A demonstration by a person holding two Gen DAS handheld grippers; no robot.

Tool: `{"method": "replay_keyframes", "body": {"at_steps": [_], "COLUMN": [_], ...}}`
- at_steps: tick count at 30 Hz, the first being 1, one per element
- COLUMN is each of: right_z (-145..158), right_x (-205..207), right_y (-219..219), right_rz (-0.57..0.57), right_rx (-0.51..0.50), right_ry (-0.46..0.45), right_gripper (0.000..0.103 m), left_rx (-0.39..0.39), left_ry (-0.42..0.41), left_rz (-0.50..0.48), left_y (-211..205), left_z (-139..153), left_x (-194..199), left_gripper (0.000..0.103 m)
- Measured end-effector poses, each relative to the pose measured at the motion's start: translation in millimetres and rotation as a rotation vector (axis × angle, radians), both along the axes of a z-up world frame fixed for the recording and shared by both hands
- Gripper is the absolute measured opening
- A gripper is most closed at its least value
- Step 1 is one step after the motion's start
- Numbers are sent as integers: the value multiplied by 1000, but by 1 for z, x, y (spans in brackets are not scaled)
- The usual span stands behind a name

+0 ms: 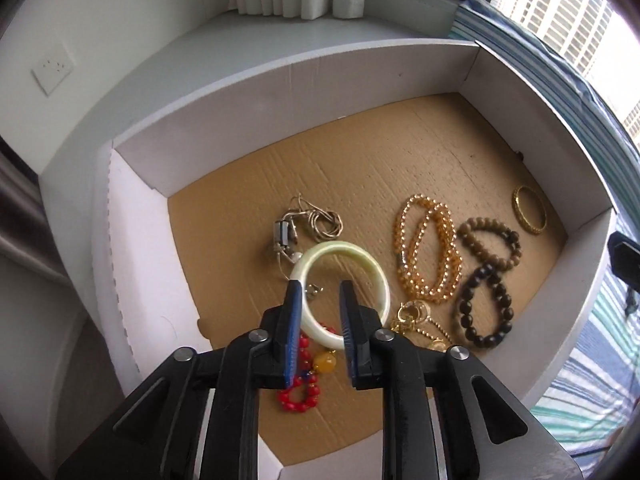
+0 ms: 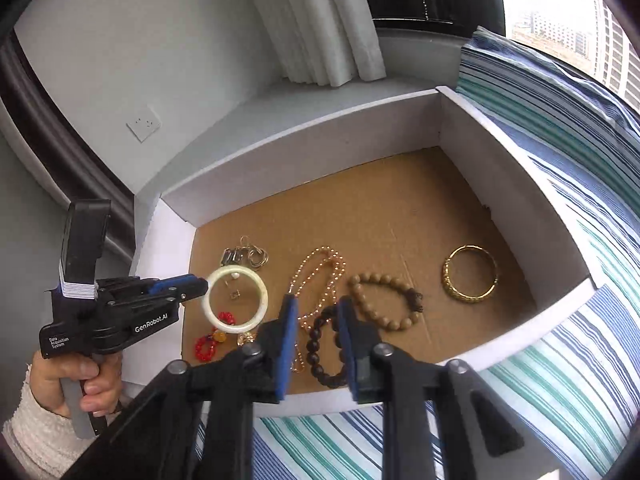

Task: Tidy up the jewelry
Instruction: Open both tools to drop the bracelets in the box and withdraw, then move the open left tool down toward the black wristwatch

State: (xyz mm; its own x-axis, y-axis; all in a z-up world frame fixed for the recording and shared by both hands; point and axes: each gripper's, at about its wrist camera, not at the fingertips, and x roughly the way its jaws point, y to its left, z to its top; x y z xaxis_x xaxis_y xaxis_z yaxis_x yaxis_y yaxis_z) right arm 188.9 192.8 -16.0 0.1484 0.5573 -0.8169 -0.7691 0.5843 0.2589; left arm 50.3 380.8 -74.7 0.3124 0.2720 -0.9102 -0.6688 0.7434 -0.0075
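A white cardboard box (image 1: 256,92) with a brown floor holds the jewelry. A pale jade bangle (image 1: 360,260) lies on the floor; it also shows in the right wrist view (image 2: 262,292). My left gripper (image 1: 320,292) is open and hangs over the bangle's near-left rim, empty; in the right wrist view (image 2: 198,286) its tips reach the bangle's left edge. My right gripper (image 2: 316,308) is open and empty above a dark bead bracelet (image 2: 316,344). Beside it lie a tan bead bracelet (image 2: 384,300) and a gold bangle (image 2: 472,278).
An amber bead strand (image 1: 428,248), a silver chain tangle (image 1: 304,224), a red bead string (image 1: 300,392), a gold chain (image 1: 420,320) also lie on the box floor. The box stands on a striped cloth (image 2: 560,380). A white ledge and curtain are behind.
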Motion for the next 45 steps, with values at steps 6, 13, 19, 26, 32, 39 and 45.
{"method": "replay_keyframes", "body": {"at_steps": [6,13,19,26,32,39,45], "right_z": [75,67,-29,-77,-105,-81,-68], "right_x": [-14,-44,3,137,179,-18,-82], "right_y": [-61,-157,-304,-512,-474,-295,-315], "right_rz": [-52,-137,-439,-1031,-849,57,-70], "right_rx": [105,111,-31,51,104,26,40], "right_ry": [-176,-262,-159,42,165,166,85], "right_gripper": [38,43,43,45,40,39,39], "left_rx": [85,87,-47,-83,-83,-95,-110], "left_ry": [-152,-284,-190,-132,-119,-100,-110], "left_rz": [-43,-230,-406,-458,-383,-345,-375], "left_y": [-35,-135,-224,-258,-235,-217,-221], "left_z": [56,77,25,4,-5,-17,-18], "left_x": [-9,3,33,29,22,22,26], "left_gripper": [69,90,89,89,89,89,89]}}
